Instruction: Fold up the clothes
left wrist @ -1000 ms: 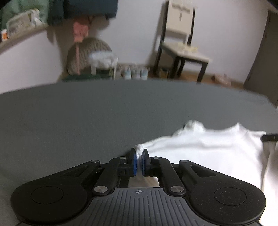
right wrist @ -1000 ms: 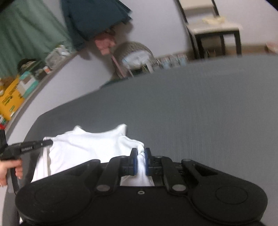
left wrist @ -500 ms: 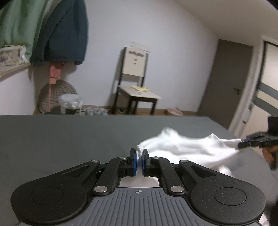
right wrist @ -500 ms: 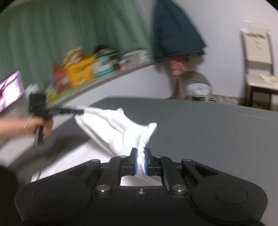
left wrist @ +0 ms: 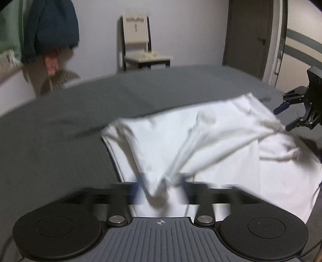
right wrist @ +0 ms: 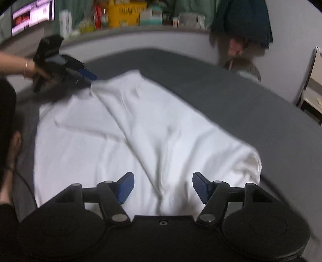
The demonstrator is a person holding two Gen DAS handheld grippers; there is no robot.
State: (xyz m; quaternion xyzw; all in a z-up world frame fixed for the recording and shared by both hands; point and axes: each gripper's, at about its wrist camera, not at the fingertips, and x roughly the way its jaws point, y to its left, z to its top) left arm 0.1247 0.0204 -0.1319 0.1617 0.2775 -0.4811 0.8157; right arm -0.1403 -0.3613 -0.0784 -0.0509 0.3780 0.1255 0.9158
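Observation:
A white garment (left wrist: 201, 141) lies on the grey bed (left wrist: 60, 131), one layer folded over another. My left gripper (left wrist: 161, 189) is open, its fingers blurred and spread, and a loose fold of the garment sits between them. In the right wrist view the garment (right wrist: 140, 131) stretches away over the bed (right wrist: 251, 104). My right gripper (right wrist: 163, 187) is wide open just above the near edge of the cloth, with nothing held between its blue pads (right wrist: 124, 187). Each gripper also shows in the other's view: the right gripper (left wrist: 287, 116) and the left gripper (right wrist: 80, 76), held by a hand (right wrist: 34, 70).
A white chair (left wrist: 138, 40) and a dark door (left wrist: 249, 34) stand beyond the bed. A dark blue garment (left wrist: 50, 26) hangs on the wall at left. A shelf with a yellow box (right wrist: 126, 14) and a lit screen (right wrist: 30, 16) runs behind the bed.
Both grippers were shut on the lifted garment; now both are open and the cloth has dropped onto the bed, folded over itself. Both views have tilted downward.

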